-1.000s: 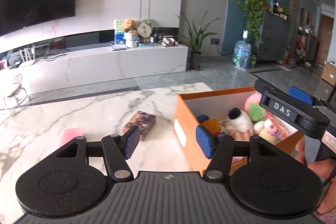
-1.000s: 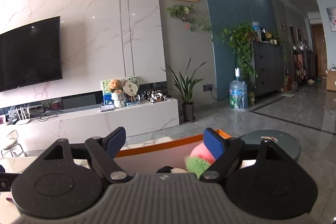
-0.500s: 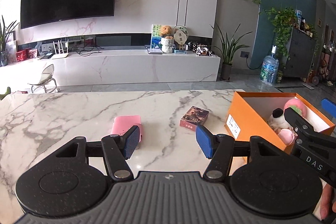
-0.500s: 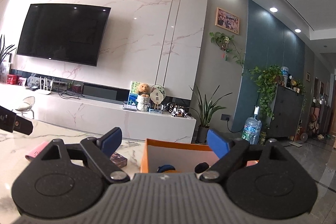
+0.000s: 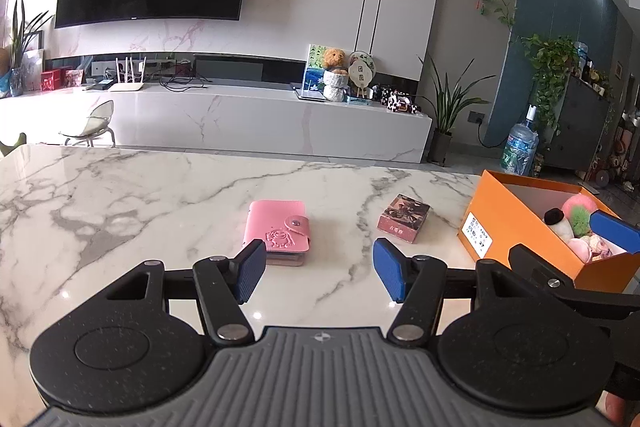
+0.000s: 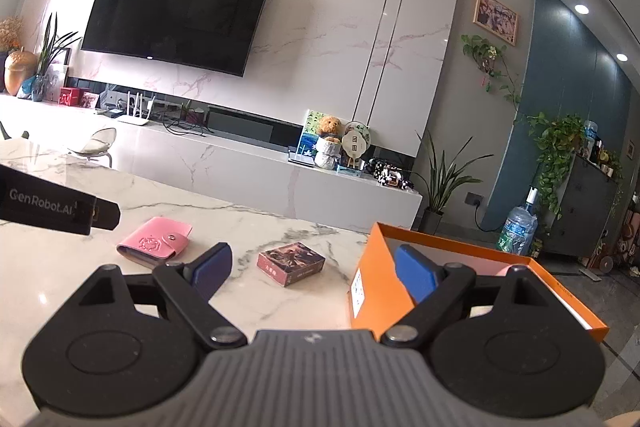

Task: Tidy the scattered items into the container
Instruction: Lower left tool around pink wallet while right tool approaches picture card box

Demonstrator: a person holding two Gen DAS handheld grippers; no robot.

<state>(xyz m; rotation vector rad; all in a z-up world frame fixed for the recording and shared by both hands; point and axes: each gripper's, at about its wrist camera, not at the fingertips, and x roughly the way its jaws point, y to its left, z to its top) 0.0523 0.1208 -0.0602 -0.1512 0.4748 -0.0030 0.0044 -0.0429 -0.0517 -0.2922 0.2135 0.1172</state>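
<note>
Pink wallet and card box lie on the marble worktop, outside the orange box. Both the left hand-held gripper and right hand-held gripper gape wide, empty. Next, probably: lower left onto the wallet.

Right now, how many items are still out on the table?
2: a pink wallet left of a small card box, which lies beside the orange box. More may be hidden behind the grippers.
</note>
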